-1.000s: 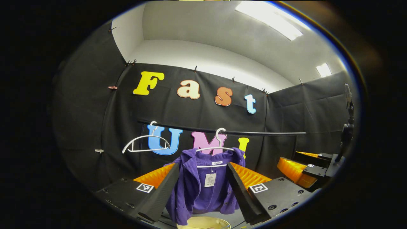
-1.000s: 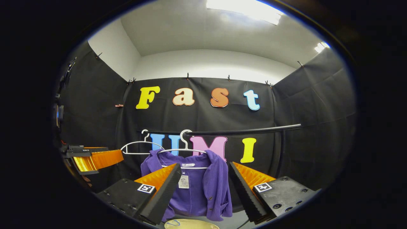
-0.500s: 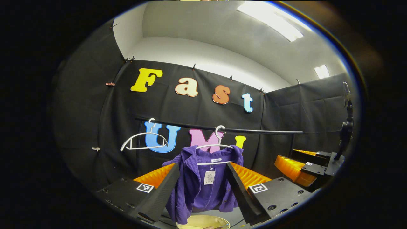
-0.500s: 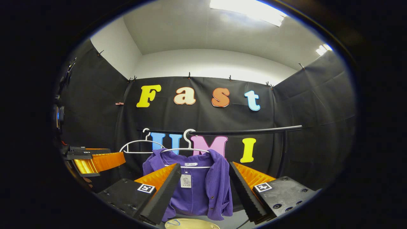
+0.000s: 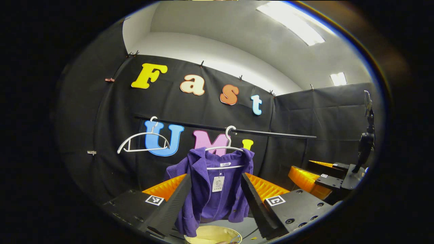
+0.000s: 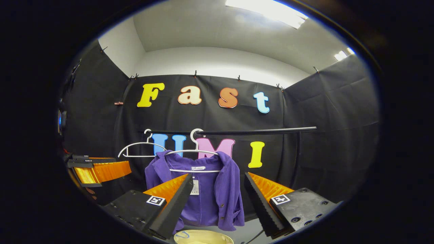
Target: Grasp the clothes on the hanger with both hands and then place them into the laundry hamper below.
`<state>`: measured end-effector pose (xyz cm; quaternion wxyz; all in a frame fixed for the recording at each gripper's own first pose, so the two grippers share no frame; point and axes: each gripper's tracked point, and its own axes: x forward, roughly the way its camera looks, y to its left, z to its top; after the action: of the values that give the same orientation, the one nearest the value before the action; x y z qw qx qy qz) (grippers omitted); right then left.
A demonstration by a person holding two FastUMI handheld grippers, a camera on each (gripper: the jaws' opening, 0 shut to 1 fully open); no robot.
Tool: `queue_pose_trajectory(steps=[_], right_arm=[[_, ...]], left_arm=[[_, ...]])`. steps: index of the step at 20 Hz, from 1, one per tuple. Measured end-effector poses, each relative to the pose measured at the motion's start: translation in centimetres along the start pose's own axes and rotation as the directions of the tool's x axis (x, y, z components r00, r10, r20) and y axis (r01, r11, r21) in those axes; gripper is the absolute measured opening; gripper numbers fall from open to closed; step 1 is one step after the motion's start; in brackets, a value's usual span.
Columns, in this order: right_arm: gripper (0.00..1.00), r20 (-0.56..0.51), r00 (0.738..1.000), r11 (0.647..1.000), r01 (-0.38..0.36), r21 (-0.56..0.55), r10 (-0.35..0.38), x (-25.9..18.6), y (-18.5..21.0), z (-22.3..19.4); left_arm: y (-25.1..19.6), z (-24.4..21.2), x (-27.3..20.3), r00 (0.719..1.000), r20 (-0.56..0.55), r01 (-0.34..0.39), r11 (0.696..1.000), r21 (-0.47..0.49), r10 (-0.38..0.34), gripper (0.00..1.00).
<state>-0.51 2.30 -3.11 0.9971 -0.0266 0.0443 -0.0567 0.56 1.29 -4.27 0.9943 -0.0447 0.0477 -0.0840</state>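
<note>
Purple cardigan (image 5: 217, 189) hangs on a white hanger (image 5: 223, 149) from the black rail (image 5: 271, 134). Its long axis is vertical, collar up, hem down, open front facing both cameras, with a paper tag (image 5: 218, 184) dangling below the neck label. In the left gripper view its near shoulder droops off the hanger end, so the garment sits a bit lopsided.

A second white hanger (image 5: 142, 142), bare, hooks the same rail further along, apart from the cardigan. The rail runs across the black booth wall (image 5: 98, 135) to an upright post (image 6: 298, 159) seen in the right gripper view. The pale yellow hamper (image 5: 213, 235) sits directly under the cardigan's hem, only its rim visible at the bottom edge; in the right gripper view it also shows (image 6: 203, 237).

Left gripper (image 5: 216, 179) is spread wide, nothing held, and the cardigan sits framed between its two fingers, farther off, no contact. Right gripper (image 6: 218, 179) is likewise spread and empty, cardigan (image 6: 210, 193) between its fingers and beyond them, untouched. Each gripper shows in the other's view: the right one (image 5: 313, 178) at the right edge, the left one (image 6: 98, 169) at the left edge, both short of the garment.
</note>
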Motion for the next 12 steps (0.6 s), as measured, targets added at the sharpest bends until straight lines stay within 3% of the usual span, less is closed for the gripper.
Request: queue_pose_trajectory(steps=[5,12], right_arm=[[0.97,-0.002,0.999,0.997,-0.052,0.048,0.052,5.8,-0.5,-2.8],[0.97,-0.033,0.983,0.974,-0.174,0.144,0.180,15.9,-1.3,-8.4]], left_arm=[[0.9,-1.6,4.1,0.998,0.016,-0.060,0.998,0.009,0.059,0.93],[1.5,-5.3,11.9,0.977,0.045,-0.209,0.977,0.037,0.207,0.93]])
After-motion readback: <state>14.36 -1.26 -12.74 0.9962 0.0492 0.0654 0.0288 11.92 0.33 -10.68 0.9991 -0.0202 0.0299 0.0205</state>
